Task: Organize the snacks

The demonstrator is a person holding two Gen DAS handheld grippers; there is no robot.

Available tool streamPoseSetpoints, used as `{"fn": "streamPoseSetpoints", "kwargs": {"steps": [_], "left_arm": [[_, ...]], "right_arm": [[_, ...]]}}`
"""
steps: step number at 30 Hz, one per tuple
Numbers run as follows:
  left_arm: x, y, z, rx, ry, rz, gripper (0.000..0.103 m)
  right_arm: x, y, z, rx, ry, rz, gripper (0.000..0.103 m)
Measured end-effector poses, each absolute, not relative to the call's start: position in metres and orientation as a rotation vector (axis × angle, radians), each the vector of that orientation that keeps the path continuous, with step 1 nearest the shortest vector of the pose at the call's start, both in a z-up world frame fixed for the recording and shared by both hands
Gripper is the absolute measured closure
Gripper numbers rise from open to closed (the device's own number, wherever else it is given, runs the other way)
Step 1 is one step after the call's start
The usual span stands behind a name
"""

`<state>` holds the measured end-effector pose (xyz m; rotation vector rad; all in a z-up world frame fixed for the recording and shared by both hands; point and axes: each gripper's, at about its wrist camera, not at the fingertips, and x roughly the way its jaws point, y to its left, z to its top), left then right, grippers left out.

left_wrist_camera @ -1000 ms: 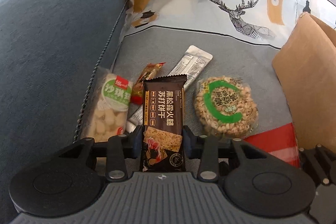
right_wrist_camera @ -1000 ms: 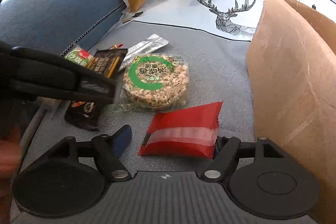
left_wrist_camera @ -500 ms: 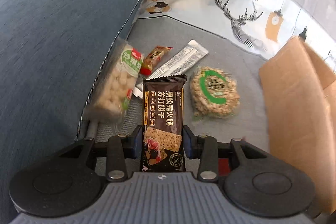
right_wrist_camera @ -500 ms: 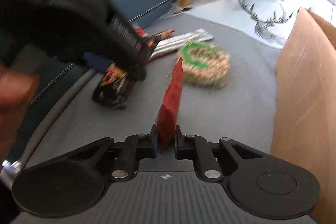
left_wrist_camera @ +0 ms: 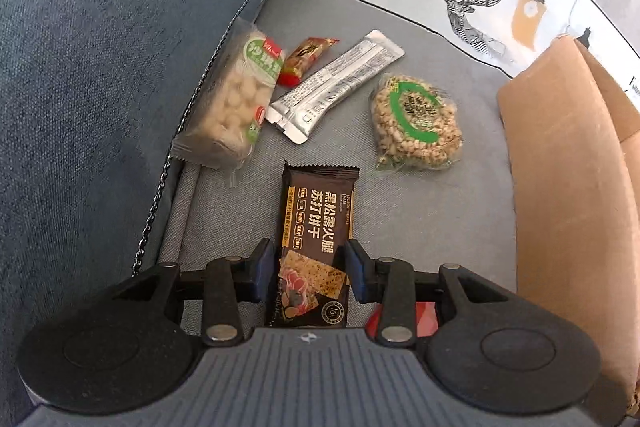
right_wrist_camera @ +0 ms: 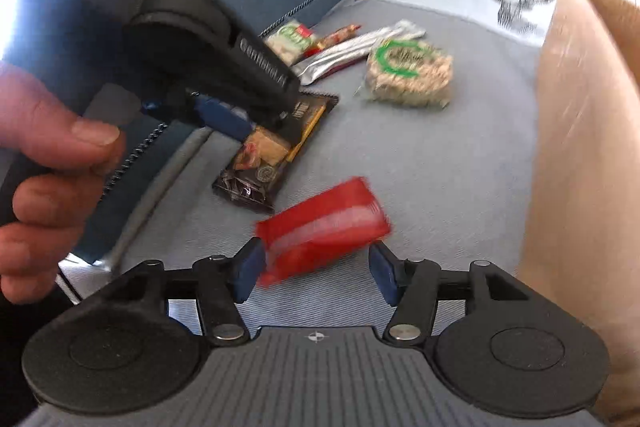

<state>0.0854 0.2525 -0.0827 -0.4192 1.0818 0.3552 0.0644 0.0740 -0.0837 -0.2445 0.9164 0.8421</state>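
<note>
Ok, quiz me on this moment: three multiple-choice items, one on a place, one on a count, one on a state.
1. Relative to the brown cardboard box, where is the round green-labelled grain cake?
A. inside it
B. on the grey seat cushion, between it and the silver foil sachet
C. on top of it

2. In the left wrist view, how many packets lie beyond the dark brown cracker packet?
A. two
B. three
C. four

3. What is the right tool doing?
A. open, with the flat red packet between its fingers
B. shut on that packet
C. shut on nothing

Answers:
1 B: the cake rests on the cushion, sachet on one side, box on the other.
2 C: pale green-labelled bar, small red-orange sweet, sachet, cake.
3 A: the fingers stand wide apart, with a gap beside the packet.
</note>
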Motion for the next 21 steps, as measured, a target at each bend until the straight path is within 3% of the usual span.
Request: {"fn": "streamPoseSetpoints", "kwargs": {"steps": [3, 8, 21], "left_arm": [[0.088, 0.252, -0.086, -0.412, 1.097, 0.35, 0.059], [0.093, 0.249, -0.091, -0.375, 1.127, 0.333, 0.053], [0.099, 0.248, -0.096, -0.325, 1.139, 0.31, 0.051]], "right_arm": [[0.064, 0.075, -0.083, -0.283, 0.88, 0.833, 0.025], [0.059, 0.084, -0.084, -0.351, 0.806, 0.842, 0.01], [0.082, 0.111, -0.101, -0.405, 0.823, 0.881, 0.006]]}}
